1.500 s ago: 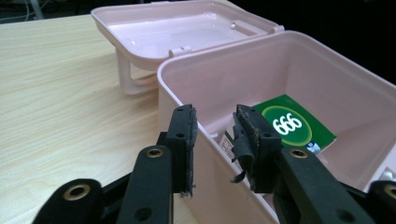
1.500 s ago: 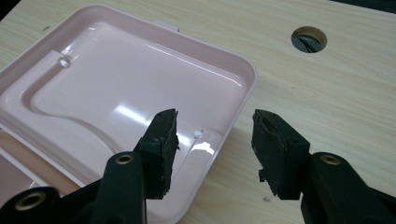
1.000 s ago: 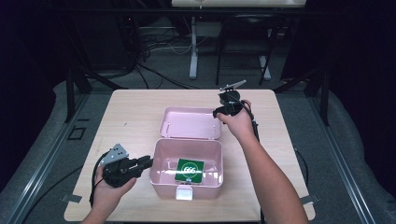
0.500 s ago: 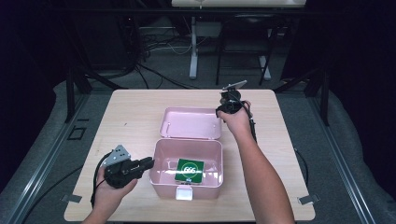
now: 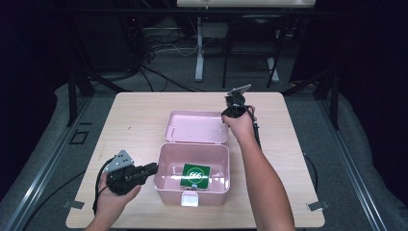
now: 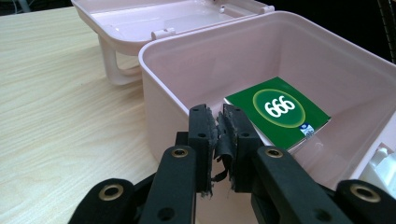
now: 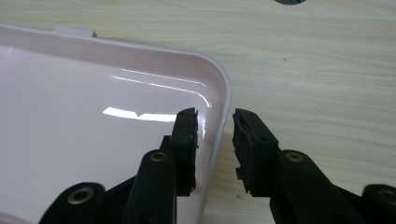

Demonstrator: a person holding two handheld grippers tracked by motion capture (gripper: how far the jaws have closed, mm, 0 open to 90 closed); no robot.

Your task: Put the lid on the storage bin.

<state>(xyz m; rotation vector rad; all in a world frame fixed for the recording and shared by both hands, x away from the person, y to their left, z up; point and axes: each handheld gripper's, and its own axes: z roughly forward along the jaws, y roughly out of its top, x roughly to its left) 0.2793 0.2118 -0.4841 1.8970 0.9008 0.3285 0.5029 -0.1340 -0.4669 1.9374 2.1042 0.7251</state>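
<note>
1. Clearly the pink box (image 5: 192, 179) is glossy moulded plastic with rounded corners and thin walls; it stands open at lower centre of the high view, on a pale wood-grain surface (image 5: 130, 120).
2. Its lid (image 5: 196, 127) lies flipped back flat just above it in that frame, a shallow tray with a raised lip, and a white latch (image 5: 190, 198) sits on the box's near wall.
3. Inside, a flat green card (image 6: 275, 112) with a printed "666" in a ring lies on the floor of the box, towards its right side.
4. Bare wood runs wide on the left and right of the box; the surface's edges are well apart from box and lid, and beyond them lies dark floor with cables.
5. At lower left of the high view, the left tool (image 5: 153, 169) points at the box's left wall; in the left gripper view its black, frayed pads (image 6: 205, 140) are pressed together on that wall's rim, the card just beyond them.
6. The right tool (image 7: 215, 135), at upper centre-right in the high view, straddles the lid's right corner: one pad inside the lip, one outside over the wood. Its jaws have just been closing, a thin gap showing on each side of the lip.
</note>
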